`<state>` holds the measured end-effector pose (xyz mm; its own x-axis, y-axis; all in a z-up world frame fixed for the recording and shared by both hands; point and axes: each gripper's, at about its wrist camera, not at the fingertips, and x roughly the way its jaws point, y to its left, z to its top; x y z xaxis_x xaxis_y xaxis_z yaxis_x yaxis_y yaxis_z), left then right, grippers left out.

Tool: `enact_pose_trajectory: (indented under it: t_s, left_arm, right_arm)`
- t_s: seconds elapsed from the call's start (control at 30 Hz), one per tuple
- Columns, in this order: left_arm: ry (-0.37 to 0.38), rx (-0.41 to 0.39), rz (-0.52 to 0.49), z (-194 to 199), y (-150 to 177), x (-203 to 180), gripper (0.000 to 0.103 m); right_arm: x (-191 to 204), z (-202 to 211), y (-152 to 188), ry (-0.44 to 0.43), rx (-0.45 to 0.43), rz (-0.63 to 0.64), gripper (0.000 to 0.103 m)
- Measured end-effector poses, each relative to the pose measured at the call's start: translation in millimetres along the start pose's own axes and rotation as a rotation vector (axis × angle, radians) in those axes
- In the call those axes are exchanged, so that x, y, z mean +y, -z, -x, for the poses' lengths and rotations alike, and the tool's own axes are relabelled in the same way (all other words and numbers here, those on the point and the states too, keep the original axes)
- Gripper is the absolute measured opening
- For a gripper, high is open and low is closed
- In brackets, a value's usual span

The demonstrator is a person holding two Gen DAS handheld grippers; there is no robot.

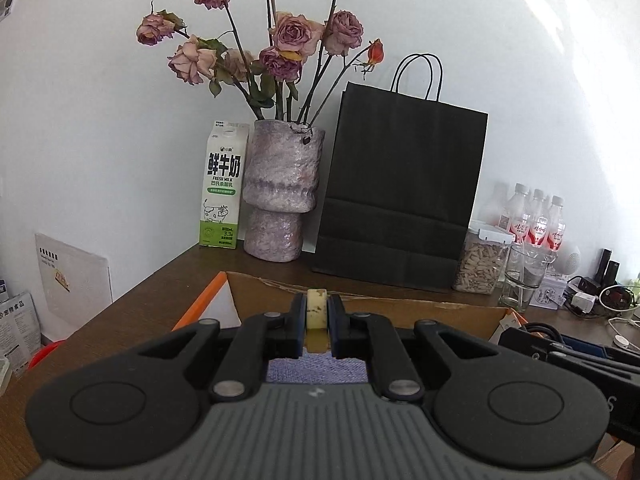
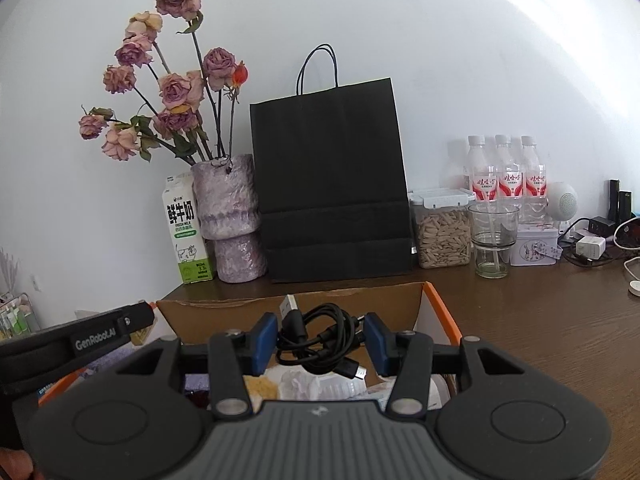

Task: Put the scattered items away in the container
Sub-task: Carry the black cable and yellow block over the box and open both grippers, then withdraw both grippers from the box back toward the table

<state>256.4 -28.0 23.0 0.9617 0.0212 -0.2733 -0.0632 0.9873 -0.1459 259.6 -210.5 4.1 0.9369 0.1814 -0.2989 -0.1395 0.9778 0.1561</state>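
Observation:
An open cardboard box with orange edges (image 1: 420, 308) (image 2: 224, 312) stands on the brown table. My left gripper (image 1: 317, 312) is shut on a pale yellow sponge-like block (image 1: 316, 307) and holds it over the box, above a purple cloth (image 1: 316, 370). My right gripper (image 2: 320, 338) is shut on a coiled black USB cable (image 2: 320, 340) over the same box. Below it lie a yellow sponge (image 2: 262, 387) and clear plastic wrapping (image 2: 320, 386). The left gripper also shows in the right wrist view (image 2: 138, 314).
Behind the box stand a milk carton (image 1: 222, 192), a purple vase of dried roses (image 1: 280, 196), a black paper bag (image 1: 400, 192), a seed jar (image 2: 442, 232), a glass (image 2: 492, 240), three bottles (image 2: 506, 172) and chargers with cables (image 2: 592, 244).

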Motion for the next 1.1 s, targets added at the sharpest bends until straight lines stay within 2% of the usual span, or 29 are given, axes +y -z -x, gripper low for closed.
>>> enact_pose_trajectory:
  t_s: [0.53, 0.6, 0.63, 0.67, 0.7, 0.77, 0.87, 1.1]
  left_arm:
    - [-0.019, 0.01, -0.042, 2, 2, -6, 0.013]
    - [-0.047, 0.0, -0.056, 6, 1, -7, 0.033]
    - [-0.063, -0.012, -0.059, 9, 0, -7, 0.073]
    - [-0.097, -0.041, -0.052, 13, 0, -6, 0.097]
    - [-0.122, -0.073, -0.048, 18, -1, -4, 0.103]
    - [-0.107, -0.098, -0.037, 24, -2, 1, 0.103]
    - [-0.113, -0.099, -0.008, 27, -2, 6, 0.103]
    - [-0.106, -0.093, -0.032, 28, -2, 4, 0.103]
  right_arm:
    - [5, 4, 2, 0.0, 0.001, 0.03, 0.048]
    - [6, 5, 1, 0.008, 0.001, 0.034, 0.053]
    - [7, 7, 2, 0.007, -0.005, 0.036, 0.071]
    - [7, 9, 2, 0.005, -0.014, 0.037, 0.09]
    - [7, 13, 2, 0.02, -0.035, 0.031, 0.094]
    - [6, 19, 0, 0.023, -0.064, 0.022, 0.102]
    - [7, 24, -2, 0.025, -0.08, 0.011, 0.103]
    - [8, 28, -1, 0.027, -0.084, 0.012, 0.103]
